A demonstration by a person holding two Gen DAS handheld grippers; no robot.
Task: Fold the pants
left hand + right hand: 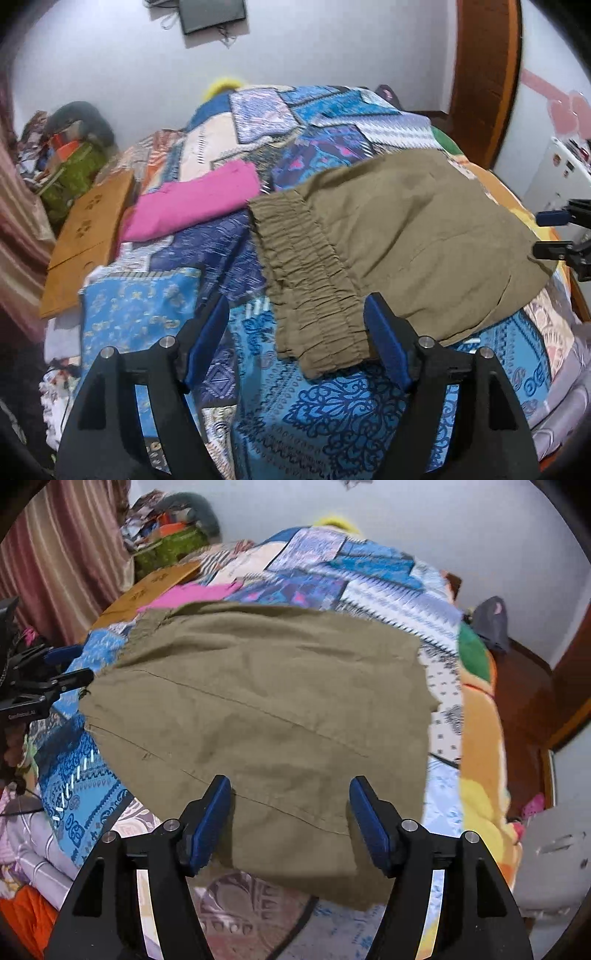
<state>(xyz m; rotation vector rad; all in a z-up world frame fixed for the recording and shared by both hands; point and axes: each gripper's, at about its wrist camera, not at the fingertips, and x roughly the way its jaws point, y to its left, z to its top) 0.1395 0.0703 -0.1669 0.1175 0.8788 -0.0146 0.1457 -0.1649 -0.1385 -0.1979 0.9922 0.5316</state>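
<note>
Olive-green pants lie flat and folded over on a patchwork bedspread. Their gathered elastic waistband points toward the left wrist camera. My left gripper is open, its blue pads standing either side of the waistband's near corner without pressing it. In the right wrist view the pants fill the middle. My right gripper hangs open over their near edge, cloth lying between the pads but not pinched. Each gripper shows at the edge of the other's view: the right gripper and the left gripper.
A folded pink cloth lies beyond the waistband on the bed. A brown flat board and a green box sit along the bed's left side. Curtains hang there; a wooden frame stands at the right.
</note>
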